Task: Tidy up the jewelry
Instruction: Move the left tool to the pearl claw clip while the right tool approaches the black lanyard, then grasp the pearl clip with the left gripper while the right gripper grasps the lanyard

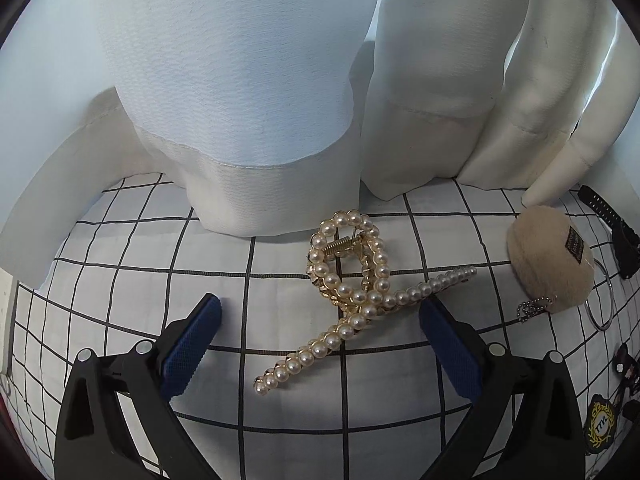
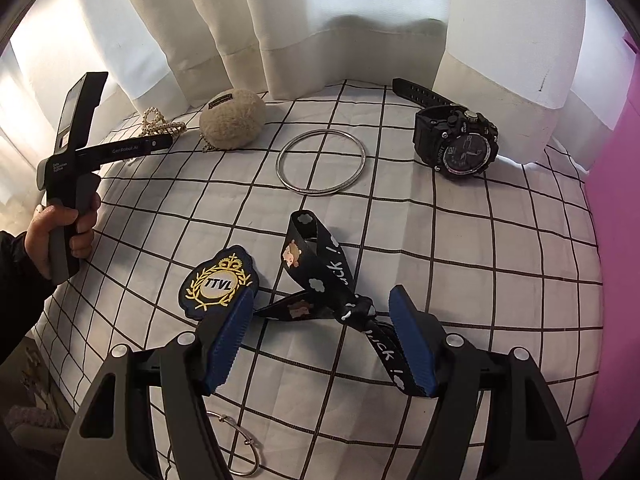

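A gold hair claw set with pearls (image 1: 362,312) lies on the white grid-patterned cloth (image 1: 280,400). My left gripper (image 1: 320,303) hangs open just above it, a blue pad on either side and neither touching. In the right wrist view the same claw (image 2: 160,122) sits far left. My right gripper (image 2: 322,292) is open over a black printed lanyard (image 2: 320,276), whose strap runs between the fingers without being pinched. A TTVL badge (image 2: 218,284) lies by the left finger. Beyond are a silver bangle (image 2: 320,162) and a black sports watch (image 2: 460,140).
A fluffy beige pom charm (image 1: 548,264) with a ball chain lies right of the claw. White curtains (image 1: 240,80) hang along the cloth's far edge. A pink wall (image 2: 616,200) bounds the right side. A wire key ring (image 2: 240,448) lies under the right gripper. A hand (image 2: 68,232) grips the left tool.
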A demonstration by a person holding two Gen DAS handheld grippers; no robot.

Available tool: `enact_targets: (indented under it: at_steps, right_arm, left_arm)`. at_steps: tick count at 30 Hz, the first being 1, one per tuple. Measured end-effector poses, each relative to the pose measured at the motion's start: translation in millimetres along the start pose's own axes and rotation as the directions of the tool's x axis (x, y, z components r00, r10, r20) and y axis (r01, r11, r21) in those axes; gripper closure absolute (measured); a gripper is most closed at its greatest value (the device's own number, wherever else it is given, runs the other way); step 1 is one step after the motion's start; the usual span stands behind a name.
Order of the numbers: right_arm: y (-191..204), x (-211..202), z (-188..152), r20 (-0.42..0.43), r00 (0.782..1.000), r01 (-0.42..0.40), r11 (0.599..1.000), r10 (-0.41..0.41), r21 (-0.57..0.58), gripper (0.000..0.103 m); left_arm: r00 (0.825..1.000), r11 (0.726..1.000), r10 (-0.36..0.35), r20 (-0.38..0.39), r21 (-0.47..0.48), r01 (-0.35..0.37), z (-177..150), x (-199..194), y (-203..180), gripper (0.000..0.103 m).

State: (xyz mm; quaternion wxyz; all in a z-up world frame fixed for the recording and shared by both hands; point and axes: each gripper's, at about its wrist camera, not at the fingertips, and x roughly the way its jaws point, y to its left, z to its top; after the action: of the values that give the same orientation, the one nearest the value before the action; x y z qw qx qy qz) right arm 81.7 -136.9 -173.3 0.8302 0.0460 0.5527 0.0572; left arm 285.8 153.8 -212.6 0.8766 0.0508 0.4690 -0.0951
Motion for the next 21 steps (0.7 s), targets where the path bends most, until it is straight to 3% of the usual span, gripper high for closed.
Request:
enact_targets:
  at_steps: [12, 15, 17, 19, 21]
  right_arm:
    - [0.8, 14.3, 1.9, -0.034, 0.999, 0.026, 0.999, -0.025, 0.028, 0.035]
    - [14.1, 21.0, 1.1, -0.035, 0.995, 0.087, 0.996, -0.088, -0.034, 0.028]
    - [26.3, 25.3, -1.5, -0.011, 0.990, 0.140, 0.985, -0.142, -0.103, 0.018]
    - [17.7, 27.7, -0.2, -0.023, 0.994, 0.106, 0.994, -0.107, -0.037, 0.011]
    - [25.0, 30.8, -1.1, -0.013, 0.991, 0.135, 0.986, -0.137, -0.095, 0.009]
  left_arm:
    - [1.000, 1.000, 0.003, 0.003, -0.004, -0.003, 0.8, -5.8, -2.1, 0.005]
    - [1.000, 1.000, 0.010, 0.002, -0.011, -0.010, -3.6, -6.6, -5.5, 0.005]
    - [1.000, 1.000, 0.015, 0.002, -0.017, -0.015, -4.1, -5.9, -8.7, 0.005]
    - [1.000, 1.000, 0.021, 0.000, -0.023, -0.021, -3.5, -5.2, -11.1, 0.005]
    - [1.000, 0.999, 0.026, -0.001, -0.031, -0.026, -4.5, -4.5, -14.3, 0.005]
